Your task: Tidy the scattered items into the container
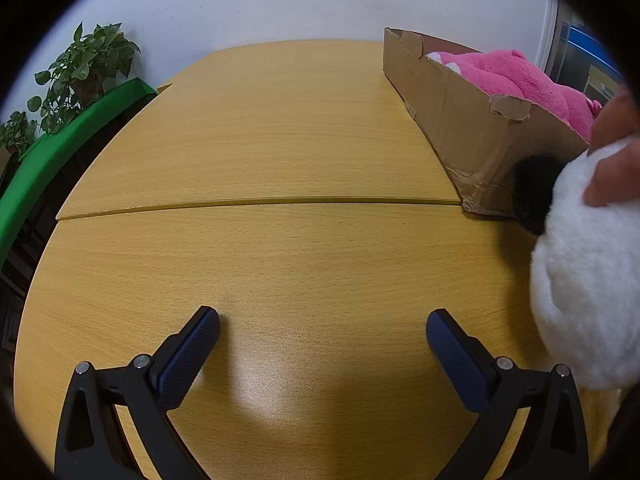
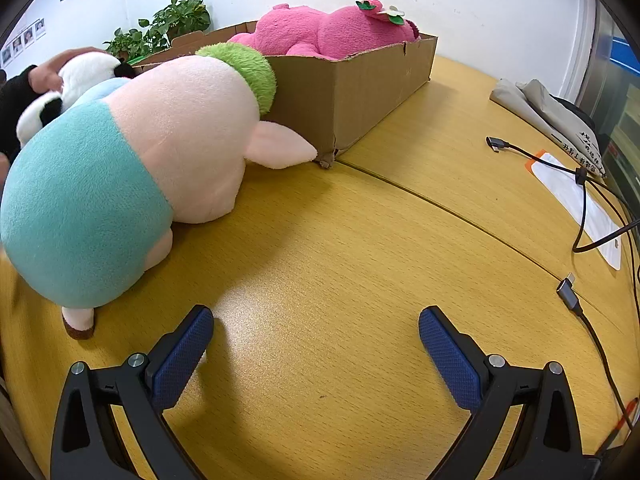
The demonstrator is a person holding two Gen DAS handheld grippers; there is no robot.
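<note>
Dark printed characters run along the grey fabric bag (image 2: 560,120) at the counter's right edge, too small to read. The torn brown cardboard box (image 2: 352,92) sits far back on the yellow wooden counter (image 2: 340,264), a pink plush toy (image 2: 320,32) inside. A pig plush in teal shorts (image 2: 132,168) leans against its corner; a bare hand (image 1: 612,152) presses a black-and-white panda plush (image 1: 580,280). Left tongs (image 1: 322,326) and right tongs (image 2: 316,324) hover spread wide, empty, over open wood. Black cables (image 2: 580,208) trail on the right.
</note>
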